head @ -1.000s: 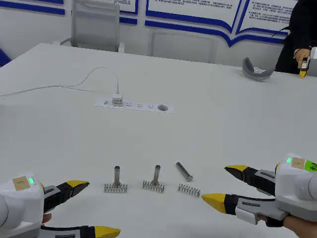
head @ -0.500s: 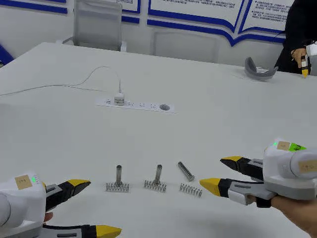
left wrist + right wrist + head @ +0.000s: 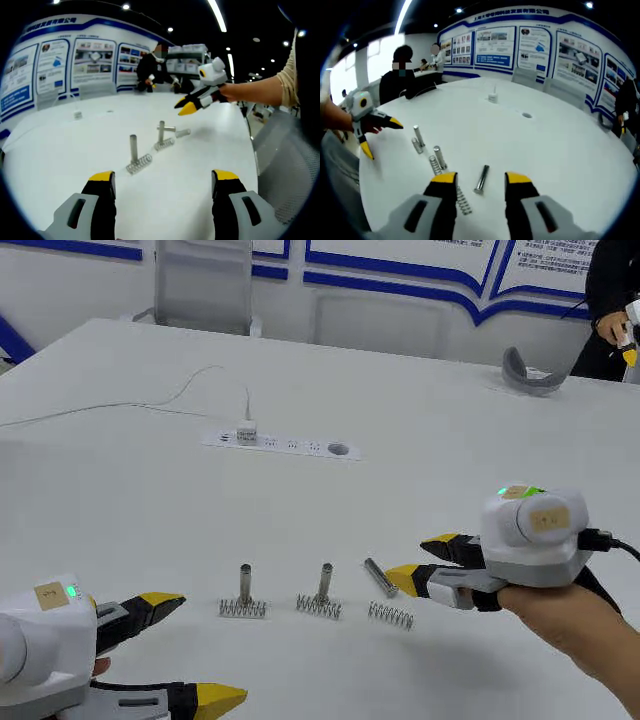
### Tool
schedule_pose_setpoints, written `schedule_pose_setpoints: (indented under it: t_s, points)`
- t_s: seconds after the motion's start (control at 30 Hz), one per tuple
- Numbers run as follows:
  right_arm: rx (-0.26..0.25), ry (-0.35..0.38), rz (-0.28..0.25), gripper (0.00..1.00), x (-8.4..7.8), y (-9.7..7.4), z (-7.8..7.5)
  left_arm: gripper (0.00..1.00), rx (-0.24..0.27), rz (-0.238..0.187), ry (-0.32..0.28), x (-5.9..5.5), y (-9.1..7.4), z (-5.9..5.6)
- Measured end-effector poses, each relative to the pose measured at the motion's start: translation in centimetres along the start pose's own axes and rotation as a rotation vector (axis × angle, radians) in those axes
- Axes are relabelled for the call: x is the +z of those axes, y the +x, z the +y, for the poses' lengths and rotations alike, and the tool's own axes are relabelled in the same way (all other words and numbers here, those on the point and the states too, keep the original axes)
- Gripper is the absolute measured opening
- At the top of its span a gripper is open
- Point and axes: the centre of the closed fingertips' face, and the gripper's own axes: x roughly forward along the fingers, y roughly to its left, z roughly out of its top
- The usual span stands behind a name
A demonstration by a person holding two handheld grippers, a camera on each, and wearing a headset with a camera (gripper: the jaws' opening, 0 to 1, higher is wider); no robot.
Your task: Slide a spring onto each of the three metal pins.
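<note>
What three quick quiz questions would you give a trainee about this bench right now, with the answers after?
1. Count: how many springs lie loose on the table?
2. True or false: all three pins stand upright.
3. Fill in: the right gripper, near the lying pin, has its fingers ____.
Key: 1. Three. 2. False: the left pin and middle pin stand, the third lies flat. 3. Open.
</note>
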Motion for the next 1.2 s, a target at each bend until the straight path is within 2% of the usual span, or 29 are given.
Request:
schedule_pose_setpoints:
  t_s: [0.6, 0.73, 0.9, 1.2]
  points:
    - [-0.029, 0.024, 0.122, 0.24, -0.4, 4.6, -0.3, 0.79, 0.002, 0.011, -0.005, -0.4, 0.0, 0.3]
    - [-0.040, 0.036, 0.166, 0.21, -1.0, 5.5, -0.6, 0.79, 0.003, 0.014, -0.008, -0.5, 0.0, 0.4]
    - [-0.043, 0.046, 0.206, 0.18, -1.7, 6.3, -0.8, 0.79, 0.004, 0.017, -0.012, -0.6, 0.0, 0.4]
    - [-0.041, 0.072, 0.243, 0.15, -2.4, 7.1, -0.8, 0.79, 0.013, 0.022, -0.024, -1.1, -0.3, 0.8]
